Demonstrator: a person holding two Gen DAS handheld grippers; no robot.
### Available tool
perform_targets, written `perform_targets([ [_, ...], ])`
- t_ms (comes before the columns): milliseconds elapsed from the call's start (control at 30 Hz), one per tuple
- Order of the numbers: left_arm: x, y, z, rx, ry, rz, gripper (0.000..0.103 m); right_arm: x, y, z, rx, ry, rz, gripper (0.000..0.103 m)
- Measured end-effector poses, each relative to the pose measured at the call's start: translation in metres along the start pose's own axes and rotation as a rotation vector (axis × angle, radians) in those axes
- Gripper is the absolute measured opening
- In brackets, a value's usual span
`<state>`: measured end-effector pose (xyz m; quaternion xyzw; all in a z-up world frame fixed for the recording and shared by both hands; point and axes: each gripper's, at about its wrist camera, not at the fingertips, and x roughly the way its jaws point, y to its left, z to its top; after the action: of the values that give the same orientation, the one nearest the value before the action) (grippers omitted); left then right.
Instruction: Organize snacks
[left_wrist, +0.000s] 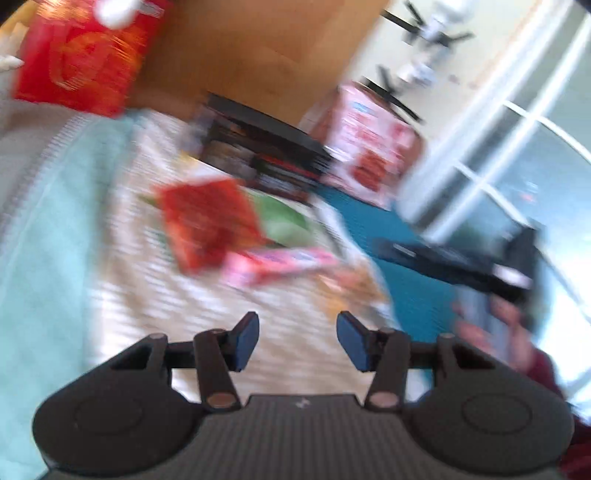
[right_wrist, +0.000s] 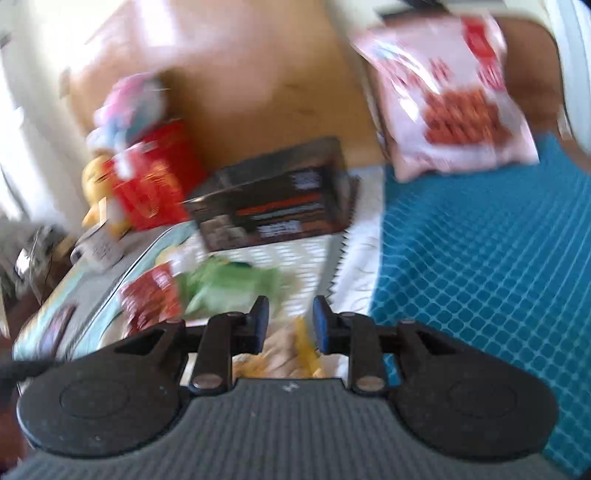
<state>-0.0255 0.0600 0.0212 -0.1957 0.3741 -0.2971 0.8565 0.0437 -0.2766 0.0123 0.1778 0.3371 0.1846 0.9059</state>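
Both views are smeared with motion blur, so details are rough. The step looks like a move between picks: neither tool carries anything. The left gripper (left_wrist: 297, 341) has its jaws apart with nothing between them, hanging over the white slatted basket (left_wrist: 122, 295). The right gripper (right_wrist: 287, 325) has a narrower gap, also with nothing clamped; a yellowish packet (right_wrist: 291, 354) lies below and behind its tips, and I cannot tell whether they touch it.

The snacks are spread out. In the basket lie a red packet (left_wrist: 210, 225), a green bag (left_wrist: 284, 221) partly under it, and a pink box (left_wrist: 277, 264) just beside. A black box (right_wrist: 273, 206) stands at the basket's far end against the wooden wall (right_wrist: 258, 74). A big pale bag with red print (right_wrist: 447, 99) leans on the blue quilted mat (right_wrist: 498, 277), outside the basket. A red bag (left_wrist: 81, 55) sits at the far left.

My guess for the next move: settle on one loose item, probably the pale bag on the mat or the yellowish packet, line the jaws across a thin edge and close.

Room: the mat to the right is open. The basket middle is crowded, its rim and the black box hem in the far end, and the person's hand (left_wrist: 495, 332) sits close on the left tool's right, so the two tools could clash.
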Motion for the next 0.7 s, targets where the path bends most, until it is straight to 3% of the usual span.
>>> perform_targets([
  [67,0.019,-0.012,-0.003,0.007,0.055,-0.048,0.046,0.02,-0.007,0.003,0.065,0.035,0.041,0.027],
  [133,0.035,-0.022,-0.007,0.02,0.105,-0.04,0.046,0.03,-0.007,-0.003,0.07,0.07,0.009,0.026],
  [167,0.041,-0.026,-0.009,0.03,0.12,-0.032,0.045,0.028,-0.007,-0.008,0.074,0.078,-0.005,0.026],
  [267,0.045,-0.026,-0.012,0.036,0.133,-0.027,0.045,0.001,-0.013,-0.026,0.094,0.08,0.068,0.027],
  [433,0.052,-0.011,-0.002,-0.031,0.122,-0.014,0.045,-0.017,0.019,-0.062,0.006,0.153,0.226,0.033],
  [500,0.051,-0.012,0.003,-0.034,0.1,-0.008,0.045,-0.026,0.035,-0.065,-0.105,0.12,0.212,0.033],
  [567,0.044,-0.011,0.006,-0.026,0.08,0.0,0.045,-0.035,0.043,-0.063,-0.187,0.086,0.179,0.04],
  [633,0.04,-0.011,0.008,-0.013,0.077,0.002,0.045,-0.043,0.049,-0.063,-0.262,0.067,0.174,0.057],
  [700,0.042,-0.013,0.009,-0.004,0.095,0.001,0.045,-0.044,0.053,-0.066,-0.32,0.084,0.183,0.061],
])
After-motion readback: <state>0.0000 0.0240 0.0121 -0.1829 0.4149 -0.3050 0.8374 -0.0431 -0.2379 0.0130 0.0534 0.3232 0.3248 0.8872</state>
